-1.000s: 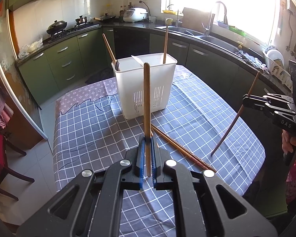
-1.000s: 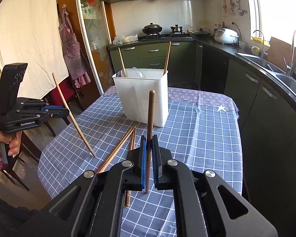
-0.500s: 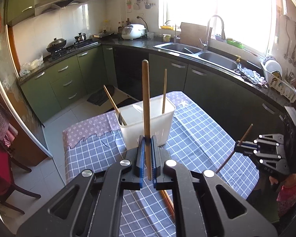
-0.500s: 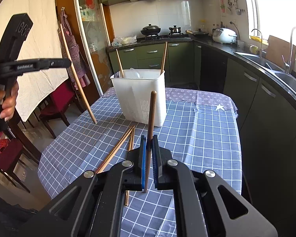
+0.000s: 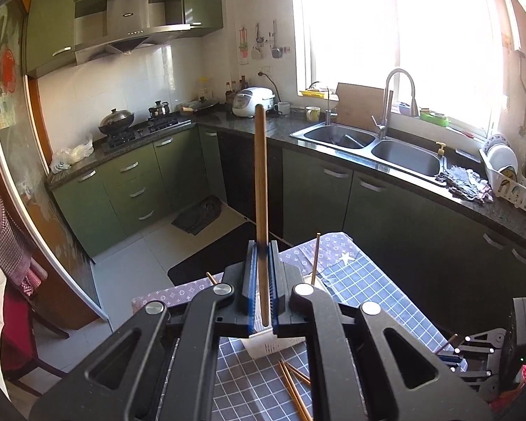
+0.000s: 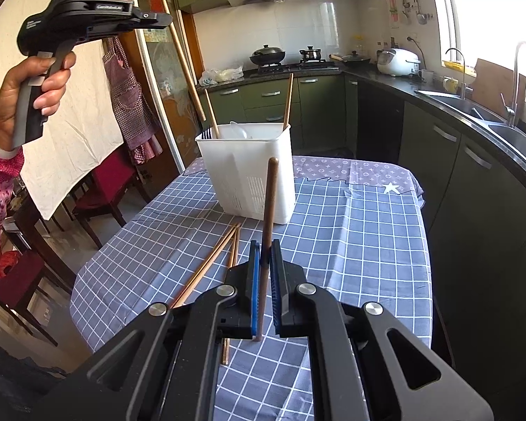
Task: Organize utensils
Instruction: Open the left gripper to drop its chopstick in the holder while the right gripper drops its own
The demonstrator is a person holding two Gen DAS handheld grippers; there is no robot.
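Right gripper [image 6: 265,245] clamping one dark brown chopstick [image 6: 268,210] between blue pads, stick rising nearly upright and tilting slightly right, lower tip poking out below the jaws. Just beyond, lying loose on the checked tablecloth [image 6: 350,245]: a bundle of chopsticks [image 6: 214,263], at least three, exact count hidden behind the gripper body. Farther back, standing on the cloth: one white utensil holder [image 6: 249,175], holding two upright chopsticks at opposite corners plus a white spoon and dark fork tines.

Left gripper [image 6: 150,21] hovering high at upper left, gripped by a hand [image 6: 28,84], pinching one long light chopstick [image 6: 180,49] slanting down toward the holder's left side. From the left wrist view, left gripper [image 5: 262,249] squeezing that same stick [image 5: 260,175] upright, holder [image 5: 263,345] directly below, mostly hidden behind the fingers.
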